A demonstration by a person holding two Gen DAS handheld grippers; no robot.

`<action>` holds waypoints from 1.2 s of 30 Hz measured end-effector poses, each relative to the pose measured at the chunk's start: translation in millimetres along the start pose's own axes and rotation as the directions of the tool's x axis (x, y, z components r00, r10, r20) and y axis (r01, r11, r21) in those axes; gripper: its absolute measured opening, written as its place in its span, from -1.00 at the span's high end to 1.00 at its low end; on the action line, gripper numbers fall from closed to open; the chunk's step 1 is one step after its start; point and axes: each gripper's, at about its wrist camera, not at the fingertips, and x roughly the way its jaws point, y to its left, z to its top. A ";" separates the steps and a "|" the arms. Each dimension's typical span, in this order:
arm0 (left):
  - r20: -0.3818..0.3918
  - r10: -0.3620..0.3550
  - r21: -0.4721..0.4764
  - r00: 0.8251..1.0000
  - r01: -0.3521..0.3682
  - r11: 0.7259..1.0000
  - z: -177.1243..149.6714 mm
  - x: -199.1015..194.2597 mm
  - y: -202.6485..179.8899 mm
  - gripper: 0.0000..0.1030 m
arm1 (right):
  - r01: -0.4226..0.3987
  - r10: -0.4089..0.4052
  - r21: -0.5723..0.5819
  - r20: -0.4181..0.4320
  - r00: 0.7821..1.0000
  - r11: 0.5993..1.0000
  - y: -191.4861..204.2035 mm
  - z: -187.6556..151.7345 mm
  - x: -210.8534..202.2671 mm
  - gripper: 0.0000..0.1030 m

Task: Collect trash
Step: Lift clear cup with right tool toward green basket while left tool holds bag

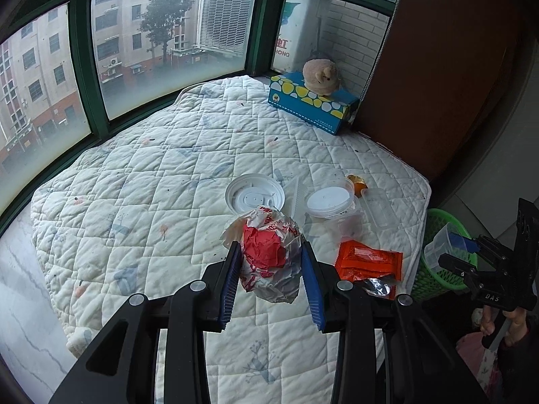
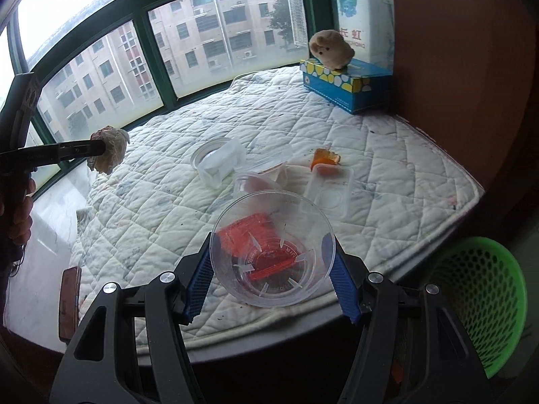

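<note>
Blue-padded left tongs (image 1: 272,266) pinch a crumpled wrapper (image 1: 269,252) above the quilt (image 1: 134,185); right tongs (image 2: 272,262) clamp a clear cup (image 2: 273,249) by its rim. Thin plastic may flex and slip before reaching the basket (image 2: 485,306); loose paper may snag.

Your way across the quilt (image 1: 141,175) toward the window is open; tubs (image 2: 219,161) and an orange packet (image 1: 369,261) crowd the edge nearest the basket (image 2: 488,303).

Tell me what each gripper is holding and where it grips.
Left gripper: crumpled food wrapper, pinched across its sides. Right gripper: clear plastic cup, clamped across its wall.
</note>
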 end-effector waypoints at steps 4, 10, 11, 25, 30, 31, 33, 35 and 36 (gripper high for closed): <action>0.003 -0.009 0.010 1.000 0.009 1.000 0.8 -1.1 -4.1 0.32 | 0.020 -0.020 0.040 0.016 1.000 0.999 -16.2 -0.5 -7.4 -0.22; 0.005 -0.022 0.021 1.000 0.022 1.000 2.8 -3.3 -10.1 0.33 | 0.057 -0.059 0.076 0.028 0.998 0.995 -35.1 -5.2 -14.2 -0.22; 0.006 -0.025 0.022 1.000 0.025 0.999 3.6 -3.6 -10.6 0.32 | 0.064 -0.066 0.082 0.027 0.997 0.995 -38.4 -6.7 -15.8 -0.22; 0.005 -0.050 0.045 0.999 0.049 0.998 6.3 -2.8 -22.0 0.32 | 0.194 -0.200 0.197 0.011 0.980 0.961 -98.4 -29.8 -37.9 -0.22; 0.007 -0.053 0.054 0.999 0.053 0.997 8.8 -4.5 -27.0 0.33 | 0.242 -0.247 0.223 -0.006 0.969 0.944 -117.8 -38.9 -42.6 -0.22; 0.008 -0.054 0.056 0.999 0.053 0.997 9.4 -4.5 -28.0 0.32 | 0.255 -0.260 0.225 -0.010 0.966 0.940 -121.7 -41.2 -43.4 -0.22; 0.007 -0.057 0.060 0.998 0.056 0.997 10.2 -4.6 -30.6 0.32 | 0.276 -0.280 0.232 -0.018 0.960 0.933 -128.9 -45.7 -44.8 -0.22; 0.006 -0.058 0.064 0.998 0.057 0.996 10.7 -3.8 -33.0 0.32 | 0.295 -0.297 0.242 -0.028 0.955 0.924 -136.3 -50.5 -45.7 -0.22; 0.005 -0.060 0.066 0.998 0.059 0.996 11.1 -3.6 -34.2 0.32 | 0.301 -0.302 0.248 -0.034 0.953 0.921 -139.4 -52.8 -45.6 -0.22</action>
